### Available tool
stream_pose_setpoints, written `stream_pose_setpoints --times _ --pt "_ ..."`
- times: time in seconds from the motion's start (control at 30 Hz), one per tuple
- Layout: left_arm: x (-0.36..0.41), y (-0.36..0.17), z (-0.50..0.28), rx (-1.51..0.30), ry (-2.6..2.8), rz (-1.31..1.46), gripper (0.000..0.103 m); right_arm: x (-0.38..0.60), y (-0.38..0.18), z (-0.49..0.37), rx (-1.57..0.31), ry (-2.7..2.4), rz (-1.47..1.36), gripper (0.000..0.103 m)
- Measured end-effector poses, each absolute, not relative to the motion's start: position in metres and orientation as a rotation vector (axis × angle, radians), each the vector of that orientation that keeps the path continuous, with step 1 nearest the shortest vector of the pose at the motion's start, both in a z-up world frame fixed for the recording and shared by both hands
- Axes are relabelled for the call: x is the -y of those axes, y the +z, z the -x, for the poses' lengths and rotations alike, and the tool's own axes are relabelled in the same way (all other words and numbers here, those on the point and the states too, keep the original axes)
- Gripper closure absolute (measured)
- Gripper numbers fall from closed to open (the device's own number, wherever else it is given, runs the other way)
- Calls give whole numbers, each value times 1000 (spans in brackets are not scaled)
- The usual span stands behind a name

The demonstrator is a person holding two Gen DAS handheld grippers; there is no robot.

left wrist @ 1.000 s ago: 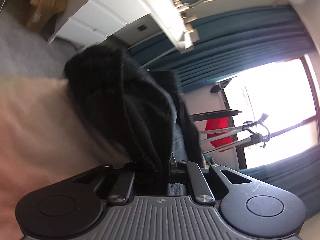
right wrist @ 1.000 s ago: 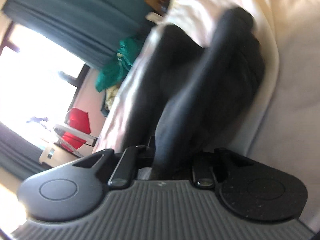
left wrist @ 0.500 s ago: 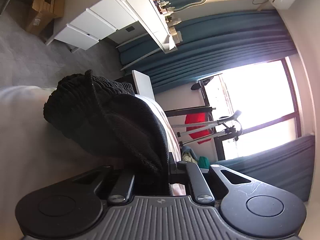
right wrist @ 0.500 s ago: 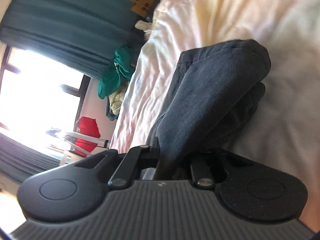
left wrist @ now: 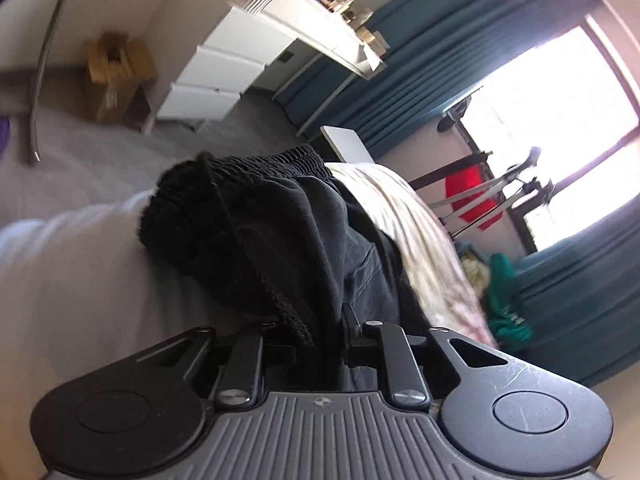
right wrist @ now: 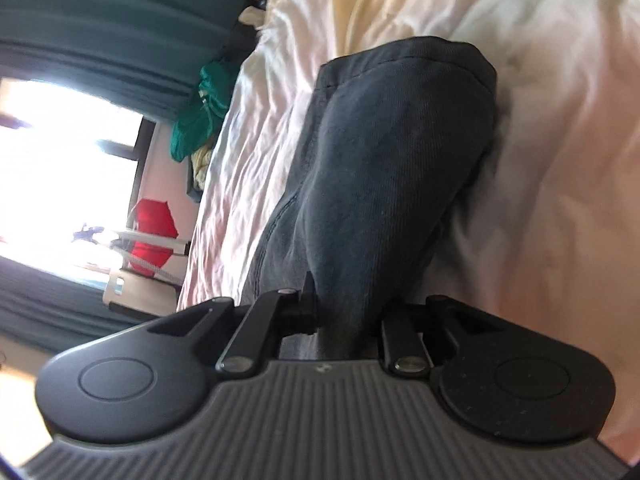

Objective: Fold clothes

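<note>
Now both tongs clamped on dark trousers (left wrist: 304,240): left tongs (left wrist: 320,332) near waistband, right tongs (right wrist: 344,316) on leg, over bed (right wrist: 560,160).

Dark charcoal trousers (right wrist: 384,168), pale-pink sheet (right wrist: 560,160)

A: A bedroom by day: a white drawer unit (left wrist: 216,76) with 3 drawers stands against the wall, a cardboard box (left wrist: 114,74) beside it on the grey floor (left wrist: 80,168).

B: Teal curtains (left wrist: 420,60) frame a bright window (left wrist: 560,120). A red item (right wrist: 154,236) hangs on a rack near it.

A: The bed (right wrist: 540,160) carries rumpled pale sheets. Off its far edge lies a green garment (right wrist: 200,116), with something pale yellow (right wrist: 200,160) just beside it.
</note>
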State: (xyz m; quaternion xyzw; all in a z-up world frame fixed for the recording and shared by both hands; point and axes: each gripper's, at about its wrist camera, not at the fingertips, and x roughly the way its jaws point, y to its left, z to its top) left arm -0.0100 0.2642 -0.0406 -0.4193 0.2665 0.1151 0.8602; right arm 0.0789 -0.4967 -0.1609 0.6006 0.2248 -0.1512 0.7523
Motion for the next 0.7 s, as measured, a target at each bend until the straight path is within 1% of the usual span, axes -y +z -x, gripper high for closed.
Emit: stream_pose_setpoints --times 0.1,0.17,0.23,0.27,0.3,0.33,0.37,0.4,0.6,0.7 --pt "-242 -33 35 -560 326 735 67 495 -161 -77 -487 -331 -1309 86" --pt "-226 -24 49 -534 362 670 61 498 -164 -75 -481 -322 -1319 84" --pt "-210 -12 63 -481 372 608 53 501 -168 -69 -471 -319 -1353 80" --pt "-202 -6 63 -452 374 567 45 503 -171 -67 -458 -319 -1376 77" --pt "-193 0 67 -428 382 527 40 505 -174 -65 -445 -318 -1399 74" --pt "-186 2 66 -420 369 496 40 508 -176 -63 -432 -318 -1422 72" --pt "-179 4 64 -414 353 466 40 510 -179 -61 -419 -317 -1445 64" --pt "-173 6 62 -407 338 435 40 512 -182 -59 -406 -317 -1467 58" --pt "-138 -1 46 -472 236 381 40 525 -198 -46 -321 -315 -1598 58" --pt "-130 -9 38 -500 221 357 41 533 -202 -38 -248 -333 -1623 58"
